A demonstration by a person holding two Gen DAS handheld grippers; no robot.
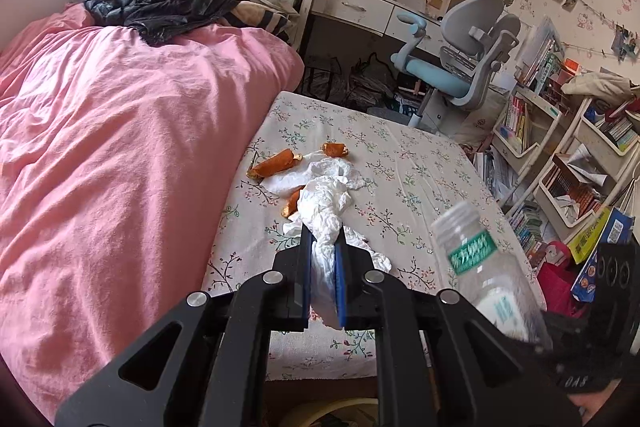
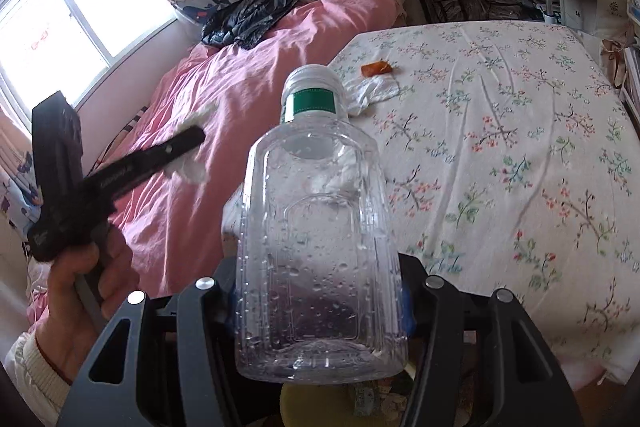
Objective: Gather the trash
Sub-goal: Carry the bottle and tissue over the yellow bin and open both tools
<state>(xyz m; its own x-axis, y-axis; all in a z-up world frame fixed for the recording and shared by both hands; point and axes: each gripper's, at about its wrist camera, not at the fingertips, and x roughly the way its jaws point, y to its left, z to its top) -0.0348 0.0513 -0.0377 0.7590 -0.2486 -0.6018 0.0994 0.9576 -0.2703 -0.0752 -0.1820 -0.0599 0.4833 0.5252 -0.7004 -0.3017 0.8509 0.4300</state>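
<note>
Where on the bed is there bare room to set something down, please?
The floral sheet is bare from the tissue and orange peel across to the far edge. It is crowded near the pink duvet, where peels and tissues cluster.

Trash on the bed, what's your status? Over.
Left tool shut on tissue. Right tool shut on bottle. Peels left on bed. Nothing blocking.

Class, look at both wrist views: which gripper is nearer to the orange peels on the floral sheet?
Left. The left gripper, shut on a tissue, is just short of the orange peels. The right gripper, shut on the plastic bottle, is further back.
</note>
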